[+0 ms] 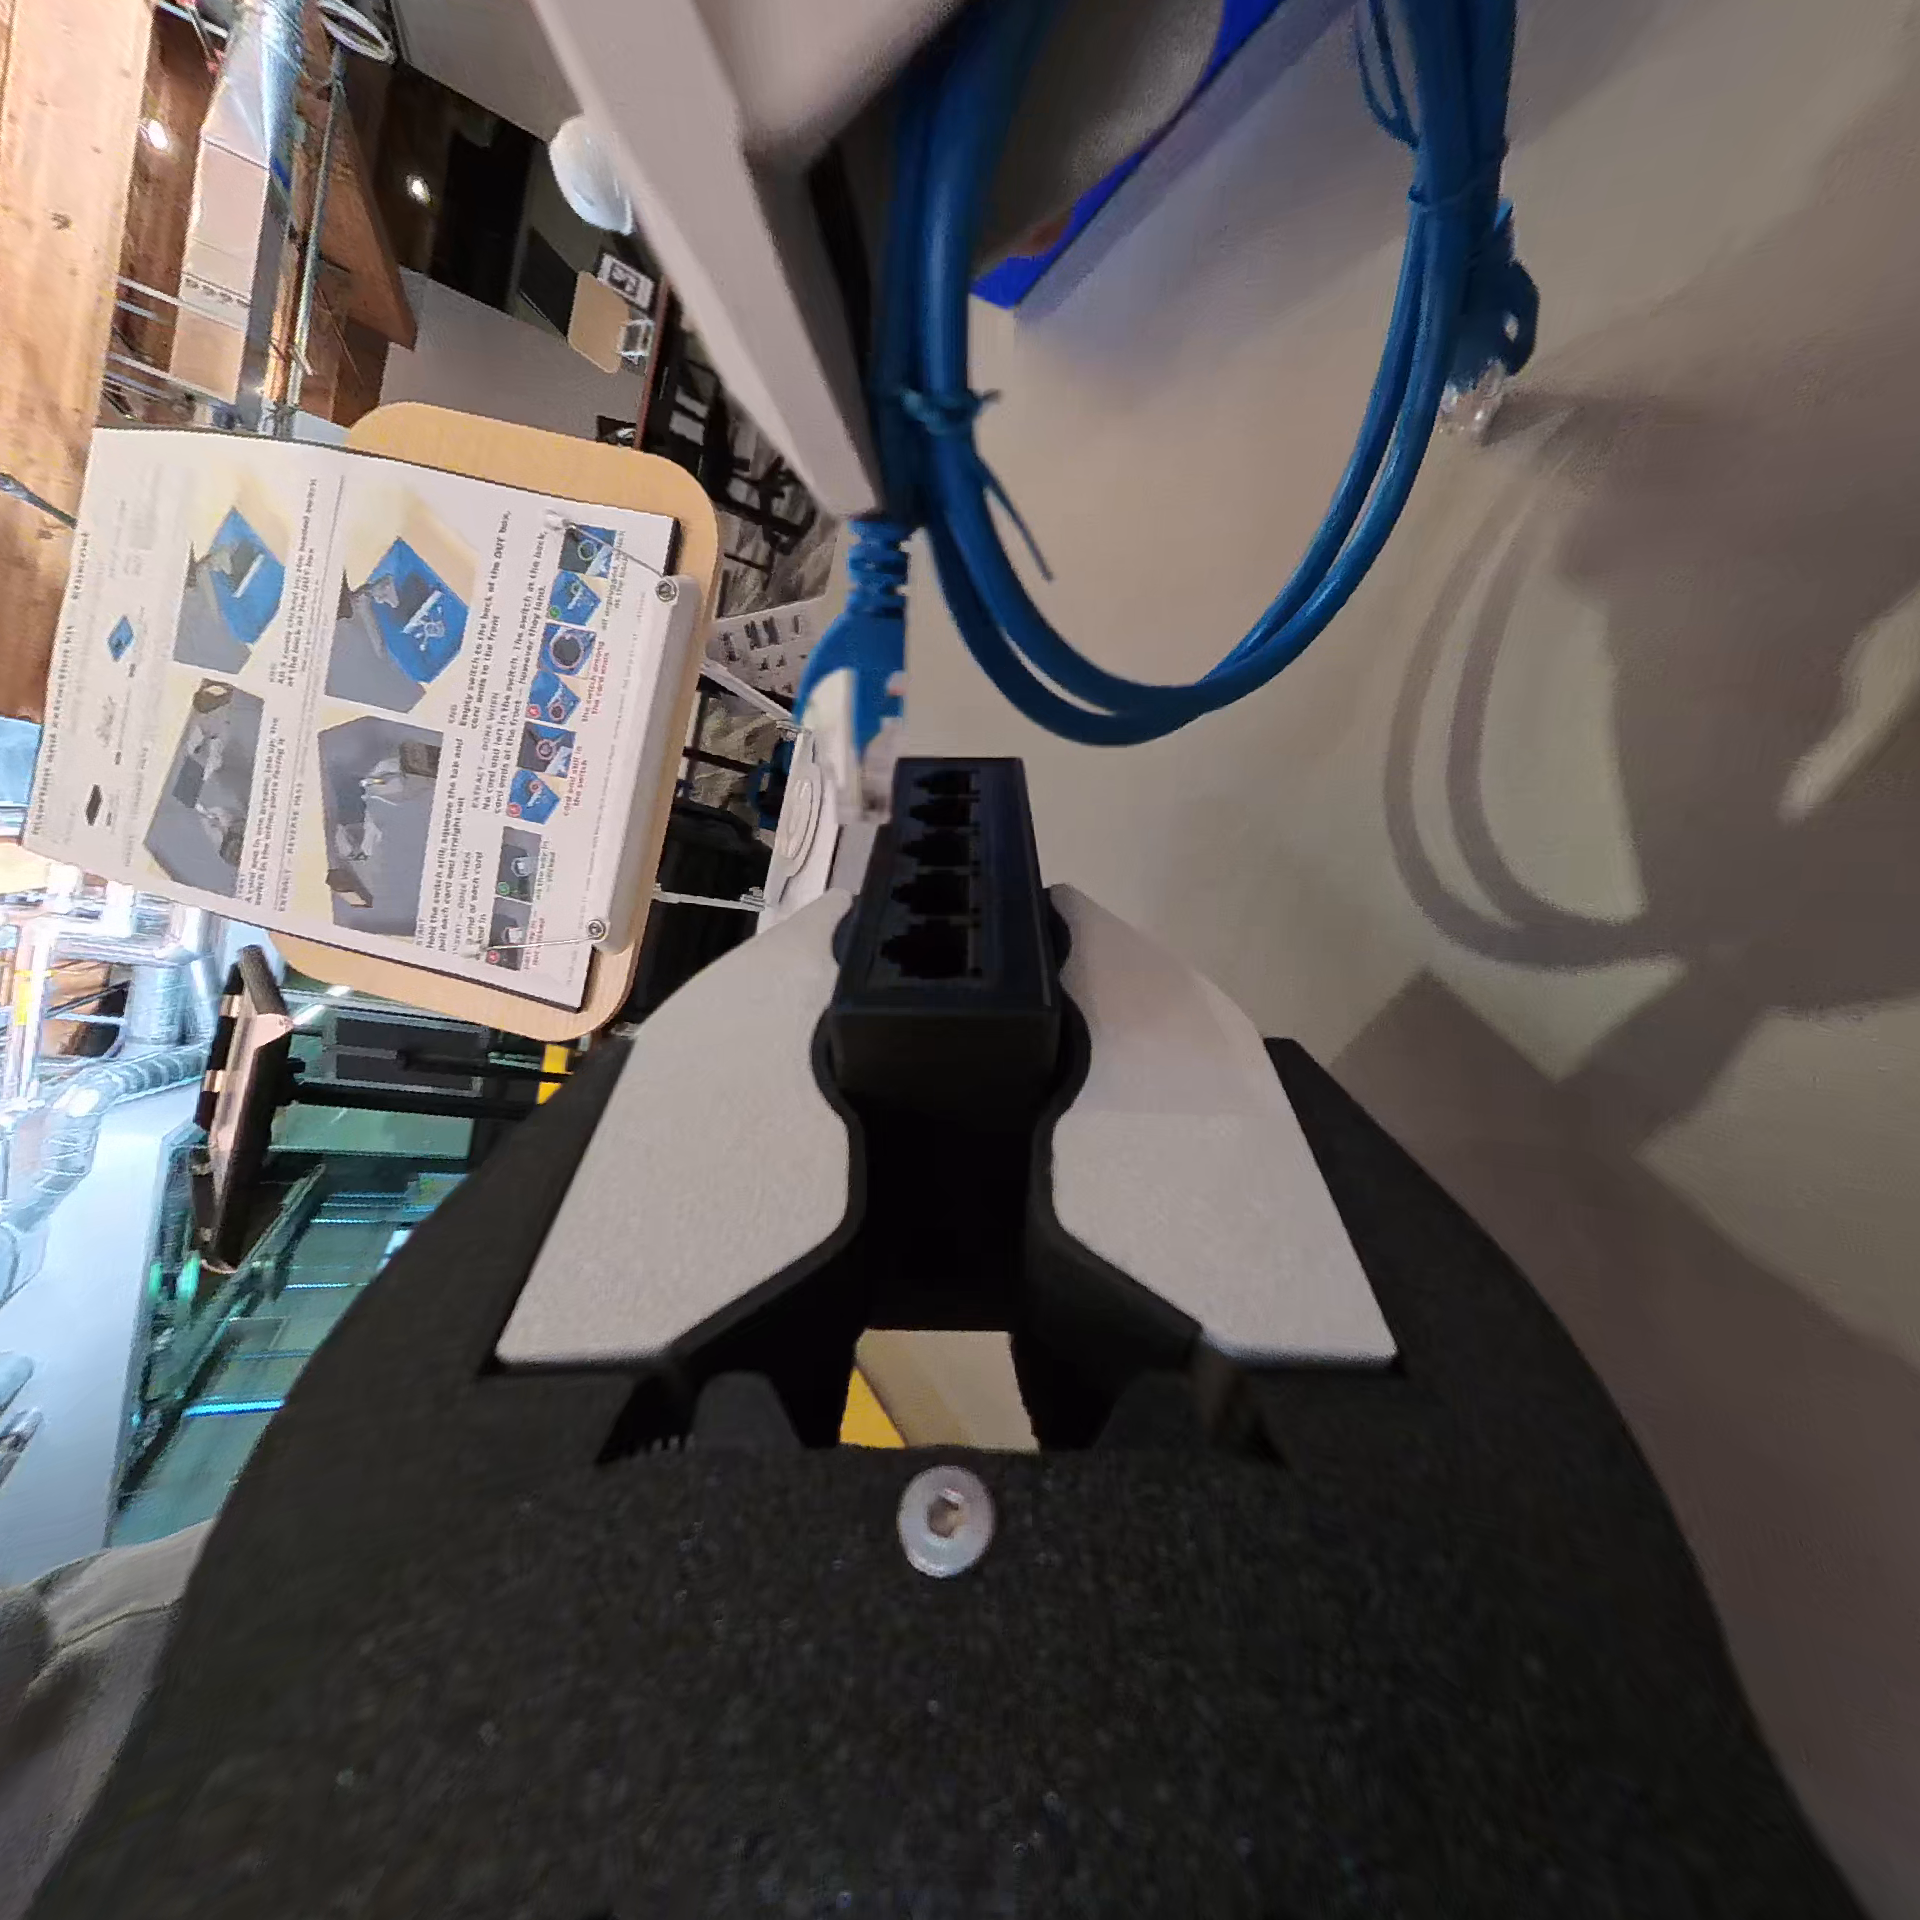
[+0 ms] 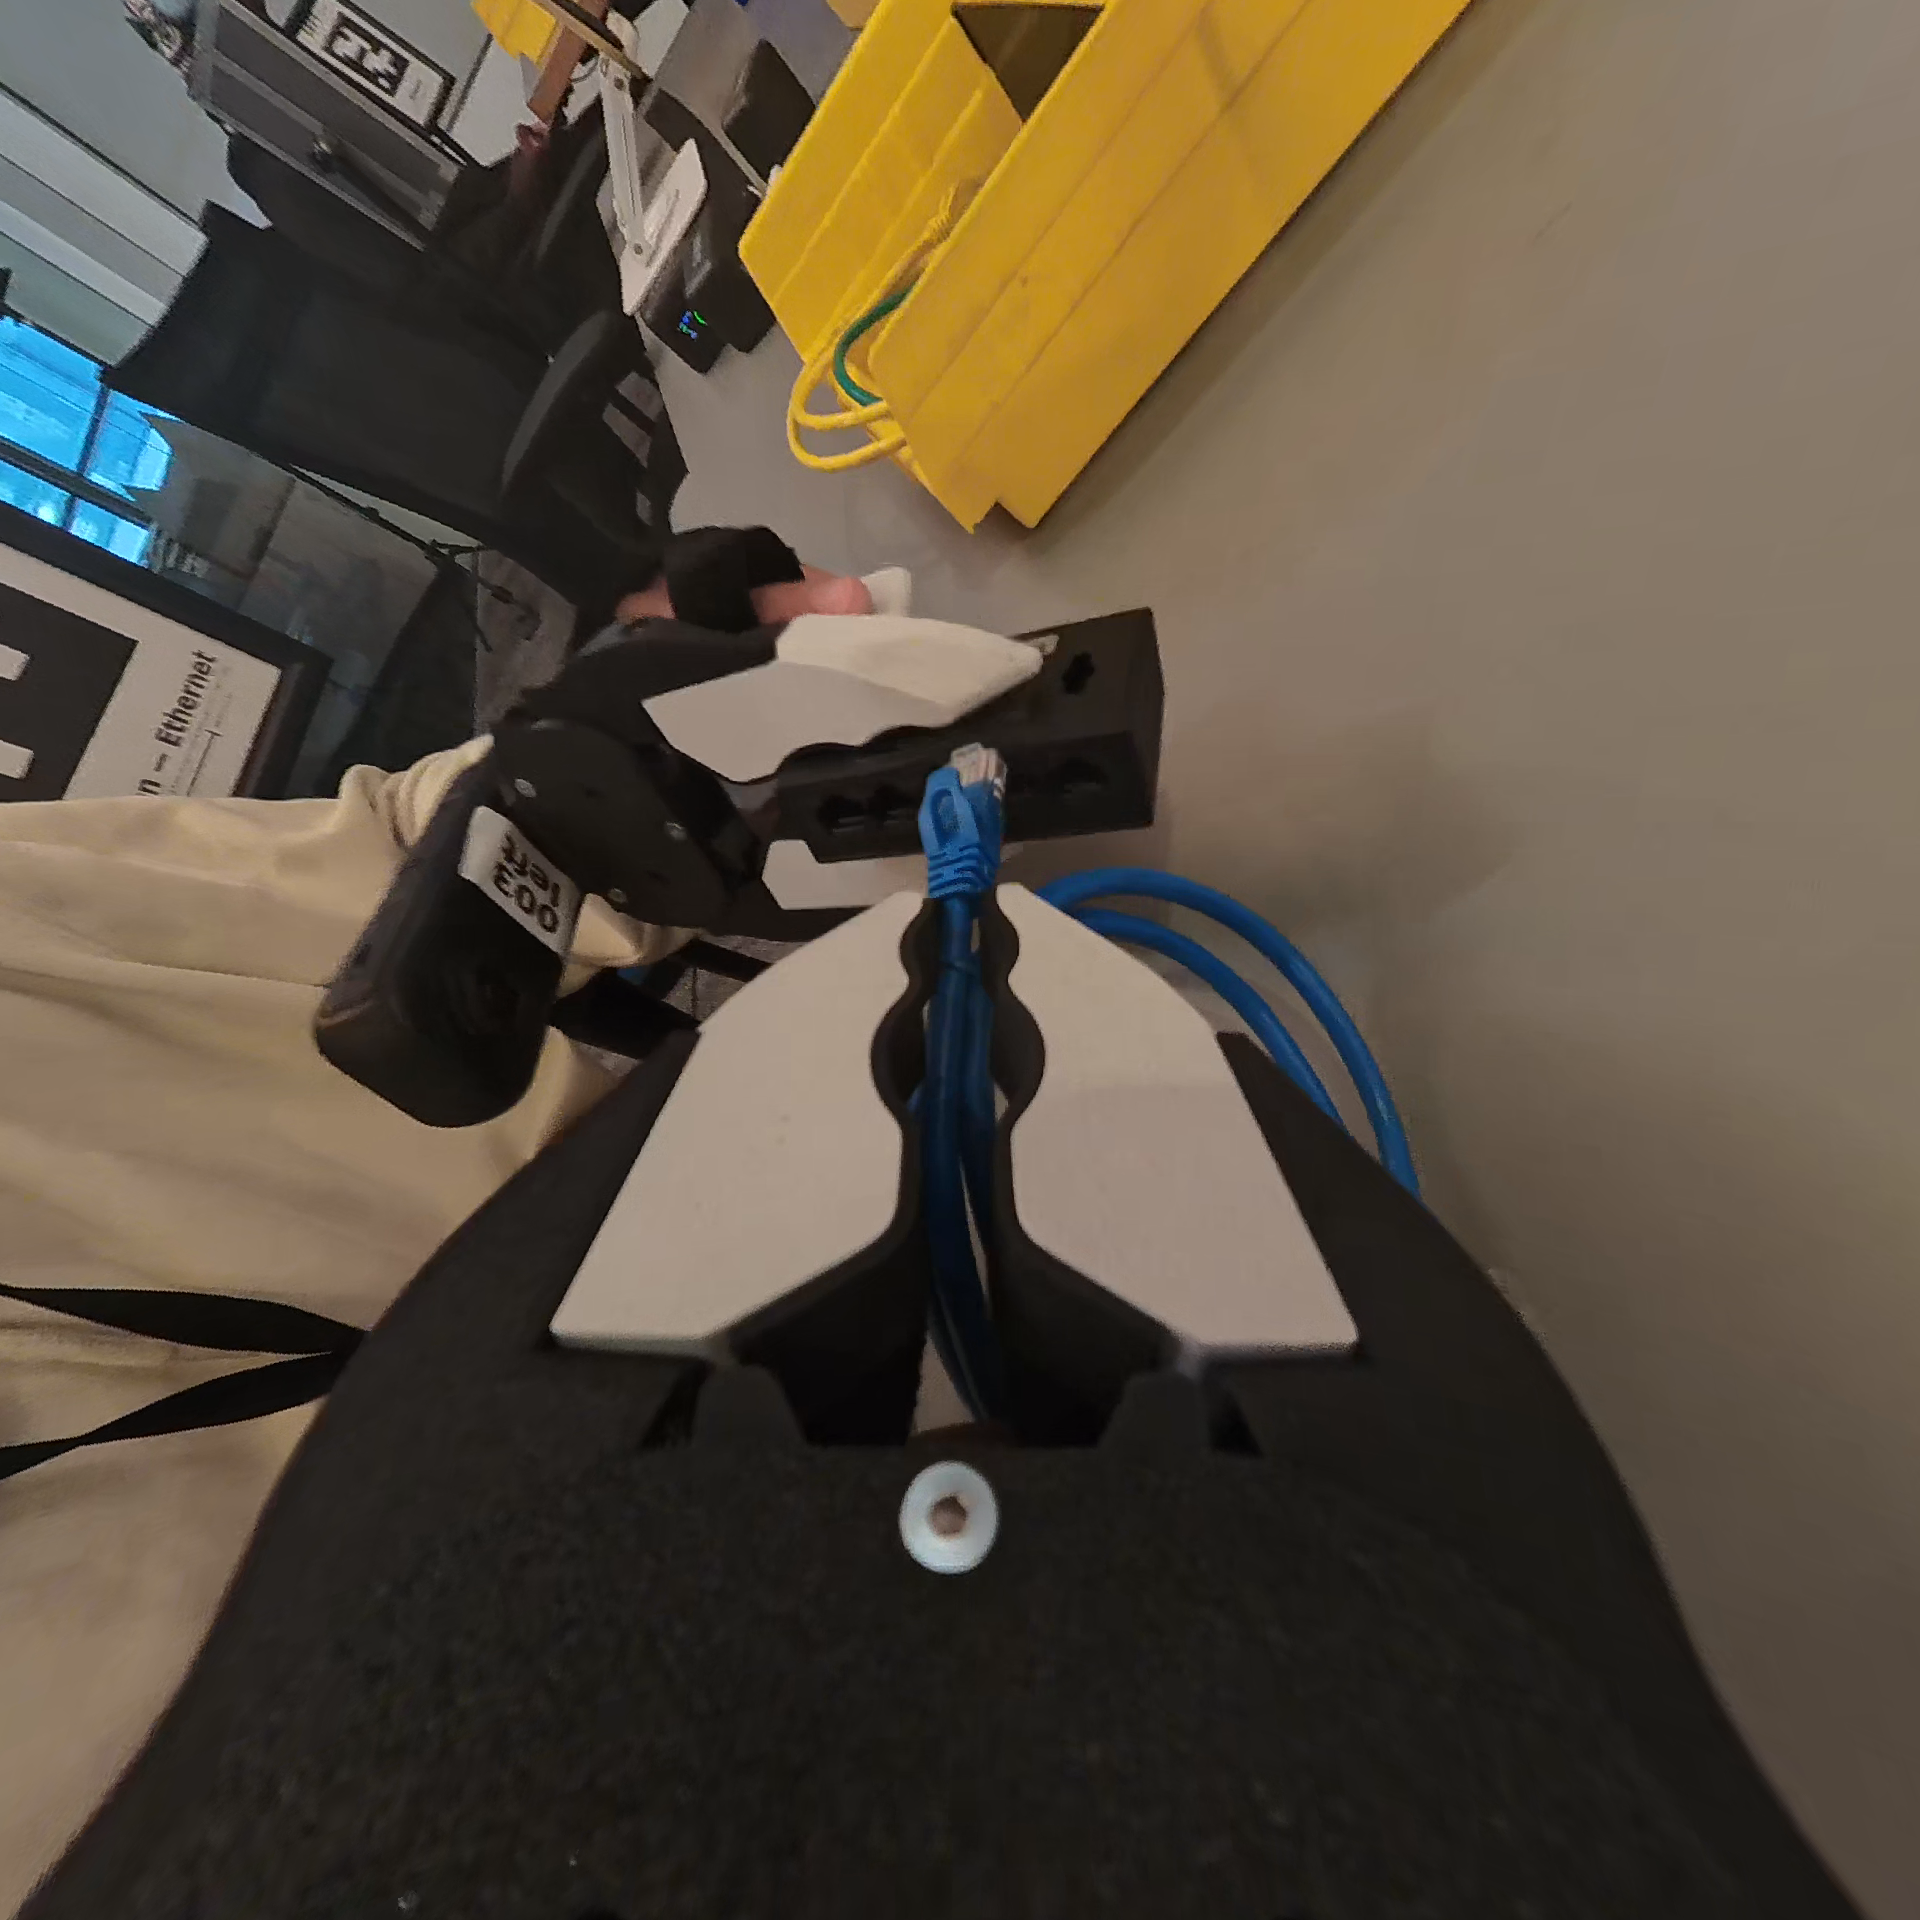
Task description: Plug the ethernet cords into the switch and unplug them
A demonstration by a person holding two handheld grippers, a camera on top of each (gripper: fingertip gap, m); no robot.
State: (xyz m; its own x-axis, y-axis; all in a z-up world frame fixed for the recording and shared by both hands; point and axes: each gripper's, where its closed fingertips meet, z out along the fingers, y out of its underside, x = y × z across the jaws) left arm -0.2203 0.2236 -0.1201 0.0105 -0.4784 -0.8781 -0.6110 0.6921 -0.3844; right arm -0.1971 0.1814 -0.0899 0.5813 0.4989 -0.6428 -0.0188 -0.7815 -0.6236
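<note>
My left gripper (image 1: 951,925) is shut on a black ethernet switch (image 1: 951,894), its row of ports facing the camera. In the right wrist view the left gripper (image 2: 894,675) holds the switch (image 2: 1081,727) on its edge on the grey table. My right gripper (image 2: 961,914) is shut on a blue ethernet cord (image 2: 961,1039) just behind its plug (image 2: 977,779). The plug's clear tip sits right in front of the port row; I cannot tell whether it touches. The plug (image 1: 868,675) also shows beside the switch's far end in the left wrist view, with the cord's coil (image 1: 1382,499) hanging.
A yellow bin (image 2: 1091,239) stands on the grey table (image 2: 1558,831), with yellow and green cords (image 2: 831,405) spilling from it. An instruction sheet on a wooden stand (image 1: 343,707) stands beyond the switch. A person's cream sleeve (image 2: 208,1039) is at the left.
</note>
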